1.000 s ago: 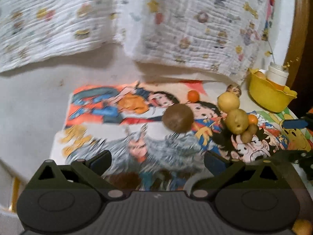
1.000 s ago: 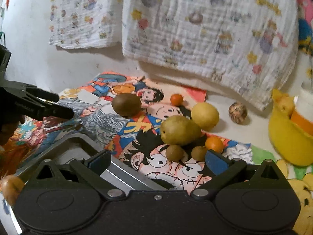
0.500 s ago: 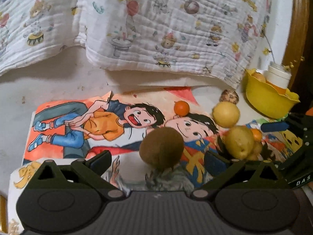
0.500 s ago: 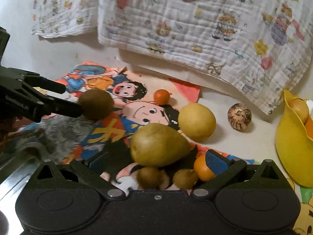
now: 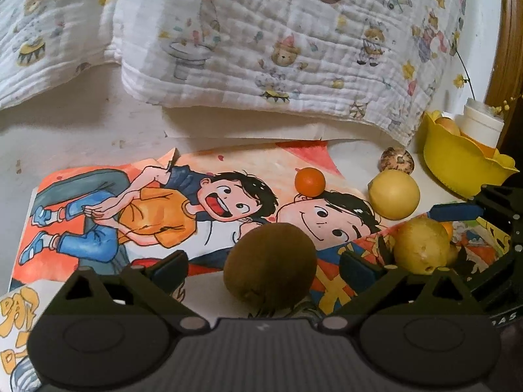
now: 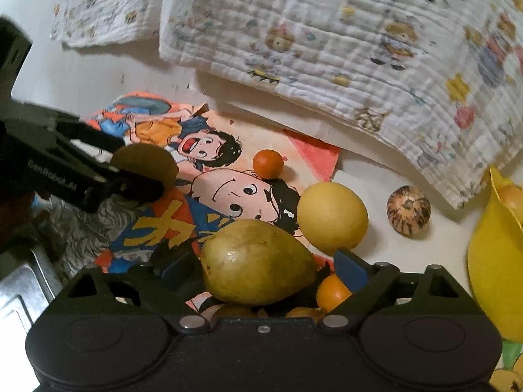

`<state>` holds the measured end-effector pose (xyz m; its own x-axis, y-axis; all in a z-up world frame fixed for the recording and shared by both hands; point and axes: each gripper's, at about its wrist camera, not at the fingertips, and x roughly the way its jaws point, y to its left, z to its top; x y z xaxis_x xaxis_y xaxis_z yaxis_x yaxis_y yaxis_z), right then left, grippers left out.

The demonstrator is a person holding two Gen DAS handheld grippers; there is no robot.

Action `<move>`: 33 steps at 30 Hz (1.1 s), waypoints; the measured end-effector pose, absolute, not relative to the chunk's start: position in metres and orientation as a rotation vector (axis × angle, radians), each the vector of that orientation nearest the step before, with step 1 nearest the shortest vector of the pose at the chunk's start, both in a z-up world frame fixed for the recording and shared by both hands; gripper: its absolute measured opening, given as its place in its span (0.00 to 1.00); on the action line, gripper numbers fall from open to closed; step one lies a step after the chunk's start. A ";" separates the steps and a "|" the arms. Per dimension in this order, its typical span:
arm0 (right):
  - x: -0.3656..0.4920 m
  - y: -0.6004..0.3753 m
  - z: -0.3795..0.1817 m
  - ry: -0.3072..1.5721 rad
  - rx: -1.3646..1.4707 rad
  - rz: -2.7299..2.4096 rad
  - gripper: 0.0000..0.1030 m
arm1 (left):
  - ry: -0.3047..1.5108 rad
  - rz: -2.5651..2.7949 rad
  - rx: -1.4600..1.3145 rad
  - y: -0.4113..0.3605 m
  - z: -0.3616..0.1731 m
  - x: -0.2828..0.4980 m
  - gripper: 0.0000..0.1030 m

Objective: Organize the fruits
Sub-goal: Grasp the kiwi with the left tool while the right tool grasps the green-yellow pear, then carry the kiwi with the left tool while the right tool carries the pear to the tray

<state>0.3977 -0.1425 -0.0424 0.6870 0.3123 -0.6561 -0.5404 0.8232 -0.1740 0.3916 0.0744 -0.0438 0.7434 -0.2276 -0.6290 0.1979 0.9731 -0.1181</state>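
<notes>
A brown kiwi [image 5: 269, 264] lies on the cartoon poster [image 5: 130, 202], between the fingers of my left gripper [image 5: 263, 269]. The jaws are closing, with a gap left on each side of the kiwi. A green-yellow pear [image 6: 258, 261] sits between the fingers of my right gripper [image 6: 264, 266]. Those jaws are closing too, and the blue pads [image 6: 351, 268] stand close to the pear without pressing it. The right wrist view also shows the kiwi [image 6: 143, 163] inside the left gripper's black fingers [image 6: 98, 170].
A small orange [image 5: 310, 182], a yellow lemon [image 5: 394, 194] and a mottled brown ball [image 5: 396, 160] lie beyond. A yellow bowl [image 5: 457, 166] with a white jar [image 5: 482, 124] stands far right. Small fruits [image 6: 331, 292] crowd under the pear. Metal tray [image 6: 19, 290] lower left. Printed cloth [image 5: 294, 49] hangs behind.
Both grippers have come forward and down over the poster. The kiwi now sits between the left fingers and the pear between the right fingers, and both pairs of jaws have narrowed a little.
</notes>
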 end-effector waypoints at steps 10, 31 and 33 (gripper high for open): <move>0.393 -0.131 -0.050 0.624 -0.461 0.492 0.78 | 0.686 -0.260 0.044 0.061 -0.048 0.390 0.76; 0.358 -0.126 -0.038 0.499 -0.543 0.543 0.70 | 0.689 -0.237 0.044 0.060 -0.038 0.372 0.61; 0.351 -0.126 -0.032 0.487 -0.533 0.553 0.70 | 0.683 -0.238 0.031 0.062 -0.033 0.365 0.61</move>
